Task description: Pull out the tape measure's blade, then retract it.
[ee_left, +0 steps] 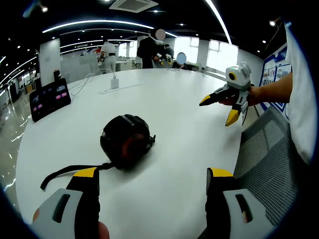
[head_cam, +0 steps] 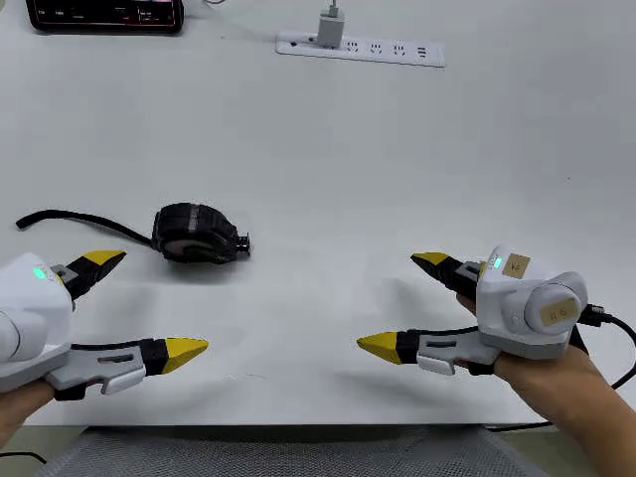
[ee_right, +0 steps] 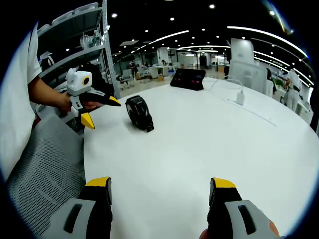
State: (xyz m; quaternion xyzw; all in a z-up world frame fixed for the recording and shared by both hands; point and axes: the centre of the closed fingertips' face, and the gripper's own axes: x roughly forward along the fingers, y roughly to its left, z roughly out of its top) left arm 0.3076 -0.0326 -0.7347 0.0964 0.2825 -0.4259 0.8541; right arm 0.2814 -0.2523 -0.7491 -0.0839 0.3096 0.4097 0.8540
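My left gripper hangs above the near-left part of the white table, its 2 yellow-tipped jaws spread wide with nothing between them. My right gripper is over the near-right part, jaws just as wide apart and holding nothing. The black tape measure lies on the table beyond my left gripper, touching neither gripper, its black strap trailing off to the left
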